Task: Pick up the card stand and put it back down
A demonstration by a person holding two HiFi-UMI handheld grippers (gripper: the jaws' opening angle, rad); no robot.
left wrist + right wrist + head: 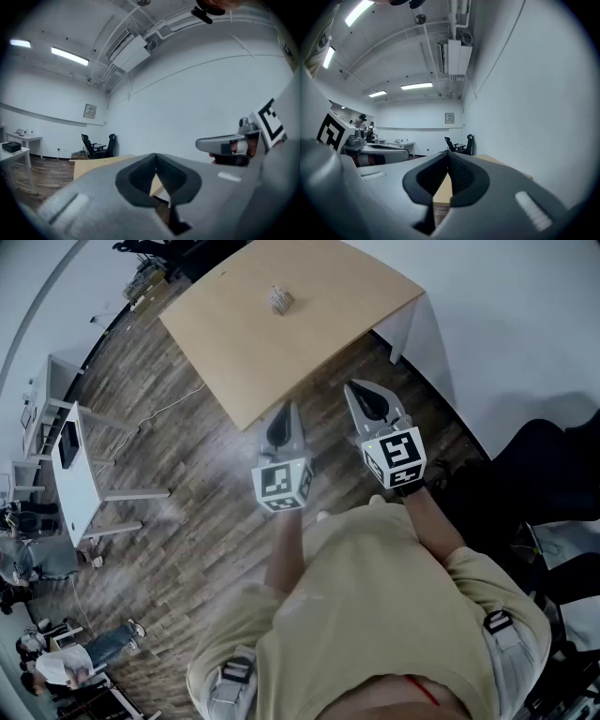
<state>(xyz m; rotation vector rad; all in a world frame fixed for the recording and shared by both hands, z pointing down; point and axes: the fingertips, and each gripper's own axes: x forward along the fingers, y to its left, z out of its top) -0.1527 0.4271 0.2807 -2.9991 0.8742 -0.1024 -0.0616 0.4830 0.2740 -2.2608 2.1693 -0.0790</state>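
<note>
The card stand [280, 299] is a small pale object standing near the far side of the light wooden table [309, 324]. Both grippers hover level over the floor, short of the table's near corner and well away from the stand. My left gripper [285, 411] has its jaws closed with nothing between them, its tips meeting in its own view [156, 157]. My right gripper [360, 390] sits beside it, also shut and empty [449, 154]. Neither gripper view shows the stand; only the table's edge [93, 165] shows past the jaws.
A white desk [70, 465] with a monitor stands on the wood floor at left, and a cable [155, 413] trails toward the table. A black chair [548, 460] is at right. People [66, 662] stand at lower left. Two office chairs [98, 146] sit beyond the table.
</note>
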